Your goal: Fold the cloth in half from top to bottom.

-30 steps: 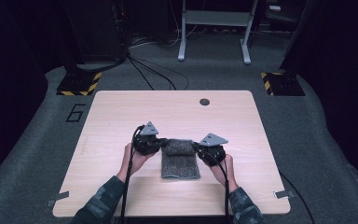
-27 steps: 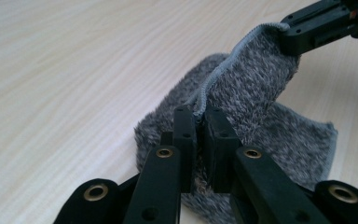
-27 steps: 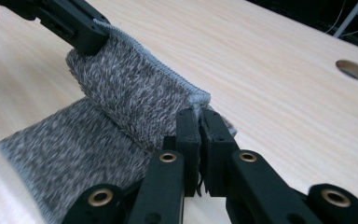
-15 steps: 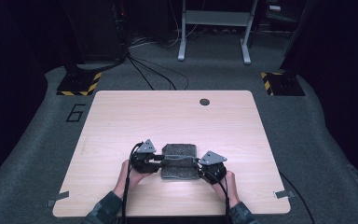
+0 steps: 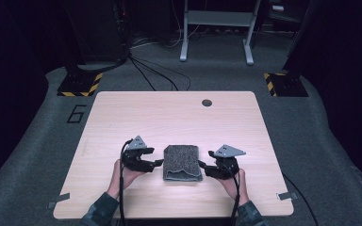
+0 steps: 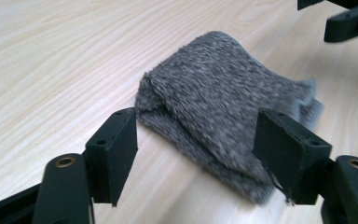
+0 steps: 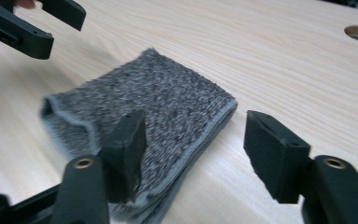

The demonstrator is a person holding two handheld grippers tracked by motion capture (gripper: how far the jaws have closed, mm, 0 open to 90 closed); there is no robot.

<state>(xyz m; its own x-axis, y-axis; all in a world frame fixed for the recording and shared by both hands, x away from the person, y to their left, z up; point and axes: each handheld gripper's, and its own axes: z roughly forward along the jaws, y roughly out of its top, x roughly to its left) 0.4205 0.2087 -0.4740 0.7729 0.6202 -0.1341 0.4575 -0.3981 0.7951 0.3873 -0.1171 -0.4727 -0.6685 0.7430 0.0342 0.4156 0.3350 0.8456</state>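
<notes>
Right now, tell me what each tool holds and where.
Nothing. Both tools, left and right, have just been opening and flank the folded grey cloth without gripping it.

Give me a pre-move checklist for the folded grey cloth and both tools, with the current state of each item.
1. Left tool released: ok. Its jaws have just been opening and stand apart beside the folded grey cloth, not pressing it.
2. Right tool released: ok. Its jaws have just been opening too, off the cloth's other side.
3. Cloth lies folded on the table: ok, a compact stack.
4. Fold edges lined up: cannot tell; in the left gripper view the near corner looks loose and blurred.
5. Cloth away from the table edge: ok, wood shows all round it.
6. Cable hole out of the way: ok, at the far side.
</notes>
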